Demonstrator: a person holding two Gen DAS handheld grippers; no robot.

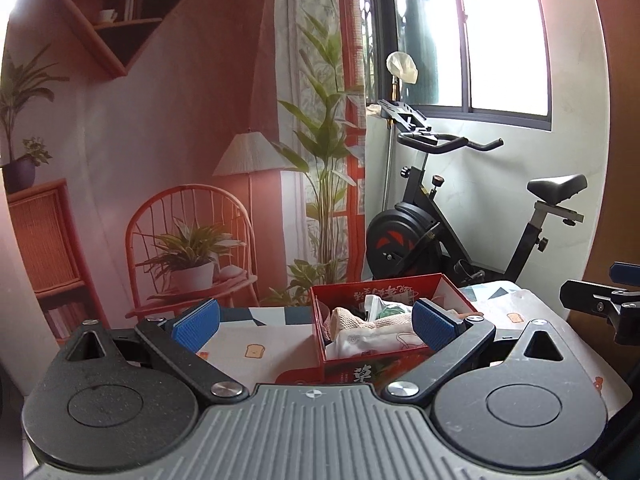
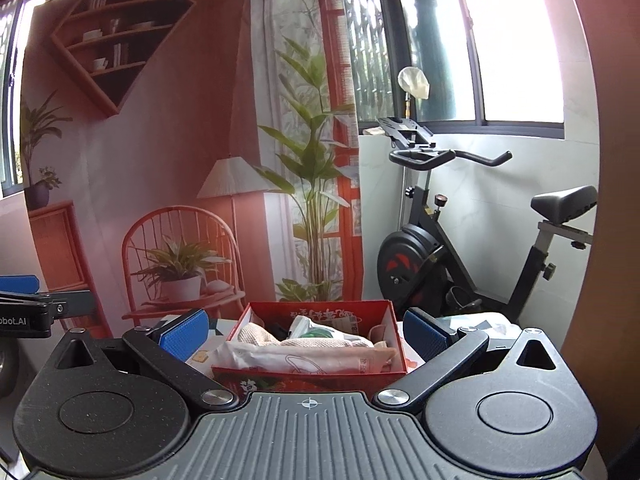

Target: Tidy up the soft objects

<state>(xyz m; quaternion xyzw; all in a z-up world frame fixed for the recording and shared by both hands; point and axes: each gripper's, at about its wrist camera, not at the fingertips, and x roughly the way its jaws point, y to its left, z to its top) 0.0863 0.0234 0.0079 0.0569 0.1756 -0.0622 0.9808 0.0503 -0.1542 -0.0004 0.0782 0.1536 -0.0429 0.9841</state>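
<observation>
Right wrist view, red box [image 2: 316, 372] at lower centre, heaped with cream knit cloth [image 2: 256, 334] and plastic-wrapped soft packs [image 2: 304, 356], both grippers' tongs spread wide, right gripper [image 2: 306, 334], left gripper [image 1: 316, 320], nothing pinched.

one red box [image 2: 316, 374] sits on one counter [image 1: 236, 340] with a patterned cloth. inside it the soft things overlap, so the count is rough: perhaps four, namely one beige knitted piece [image 2: 256, 334], one white printed pouch [image 2: 280, 358], one white-and-green packet [image 2: 310, 330] and one pinkish piece [image 2: 380, 354]. two hand-held grippers show, the left [image 1: 316, 322] and the right [image 2: 306, 334]. behind stands one exercise bike [image 2: 460, 248].
</observation>
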